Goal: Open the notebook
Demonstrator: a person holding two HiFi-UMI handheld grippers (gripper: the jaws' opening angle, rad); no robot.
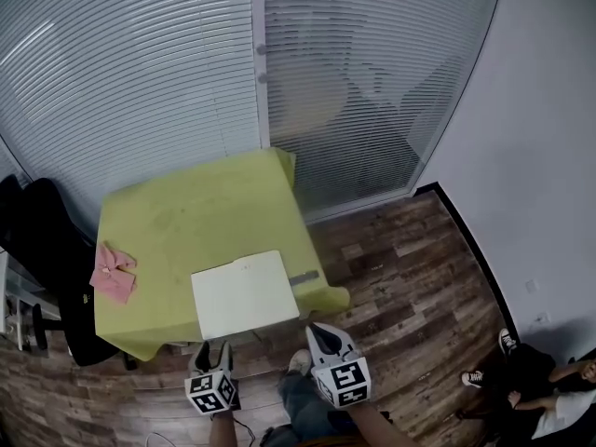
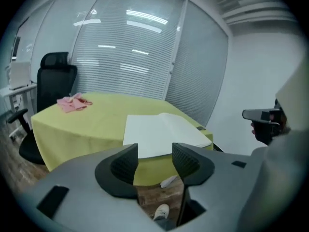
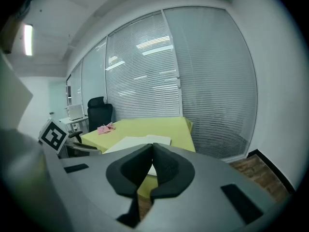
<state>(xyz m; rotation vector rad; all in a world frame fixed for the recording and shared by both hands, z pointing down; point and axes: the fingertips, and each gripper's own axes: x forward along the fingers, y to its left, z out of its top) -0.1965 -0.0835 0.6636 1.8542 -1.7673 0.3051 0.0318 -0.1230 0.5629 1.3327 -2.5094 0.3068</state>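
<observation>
The notebook (image 1: 244, 293) lies flat on the worktop (image 1: 186, 217), which has a yellow-green cover. It is at the near edge, closer to the near right corner, and shows a white face. In the left gripper view one sheet rises a little along its middle.

Both claws are held in the air in front of the near edge, above the wooden floor (image 1: 410, 277), and touch nothing. They point toward the worktop and slightly down, with the marker cubes toward the person.

The left claw (image 1: 213, 350) is before the notebook's near left corner, with its jaws wide apart and nothing between them. The right claw (image 1: 315, 330) is before the near right corner, with its jaws pressed together and empty.

A pink cloth (image 1: 114, 271) lies at the left edge.
</observation>
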